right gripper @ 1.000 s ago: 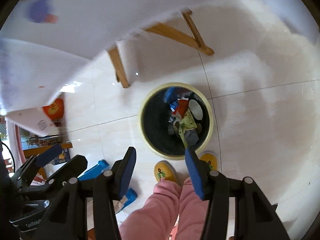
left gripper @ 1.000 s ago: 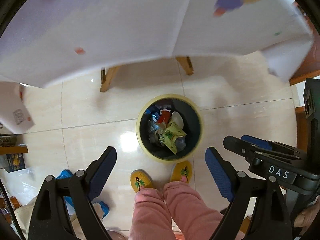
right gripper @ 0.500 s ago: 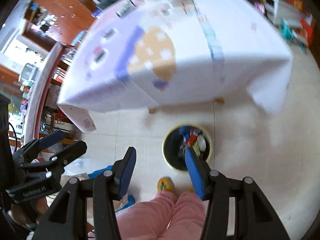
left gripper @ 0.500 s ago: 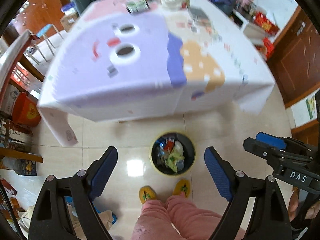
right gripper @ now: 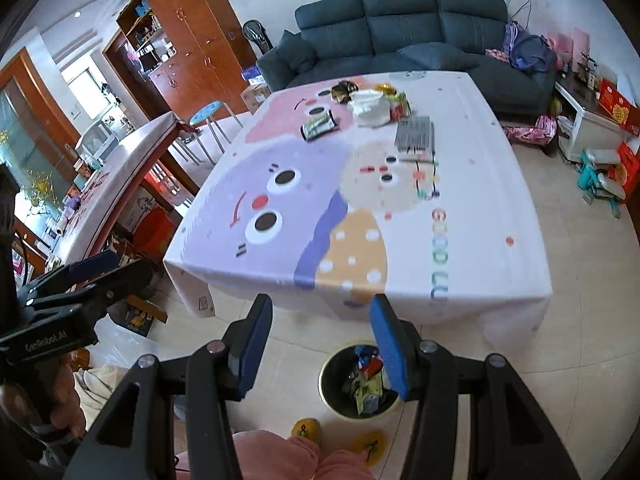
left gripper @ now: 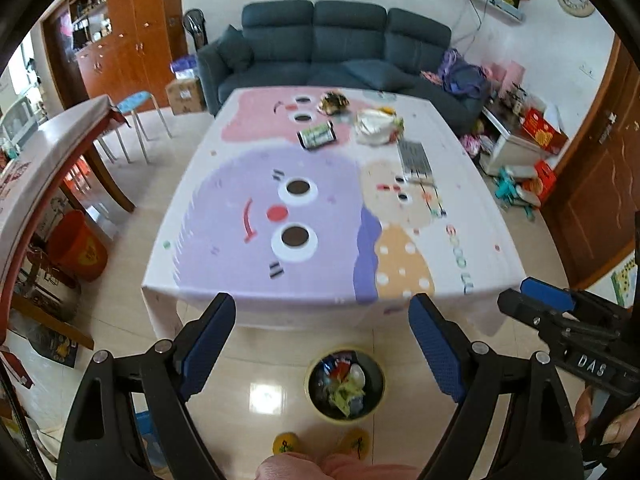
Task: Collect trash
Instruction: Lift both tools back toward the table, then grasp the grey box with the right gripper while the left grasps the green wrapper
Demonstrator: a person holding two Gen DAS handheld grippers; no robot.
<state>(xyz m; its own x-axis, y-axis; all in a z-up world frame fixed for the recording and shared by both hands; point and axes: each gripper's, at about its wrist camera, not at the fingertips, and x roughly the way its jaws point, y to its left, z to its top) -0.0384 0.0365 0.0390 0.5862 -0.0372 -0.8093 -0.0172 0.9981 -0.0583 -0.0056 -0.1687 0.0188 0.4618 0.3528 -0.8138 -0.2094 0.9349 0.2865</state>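
Both the left gripper [left gripper: 322,344] and the right gripper [right gripper: 318,344] have their jaws apart, holding nothing. The bin [left gripper: 345,388] stands on the floor before the table [left gripper: 320,216]. Blurred wrappers [left gripper: 374,126] lie at the table's far end; the right gripper's finger [right gripper: 390,350] hides part of the bin.

The tablecloth [left gripper: 332,216] is white with big cartoon faces in lilac, pink and tan, the tan one dotted white, and pastel letters along one side. The trash bin [left gripper: 345,386] is black inside with a yellow rim. The sofa [left gripper: 320,40] is dark blue-grey, the cabinet [right gripper: 188,44] reddish brown, the floor [left gripper: 132,200] glossy cream tile, the slippers [right gripper: 307,432] yellow
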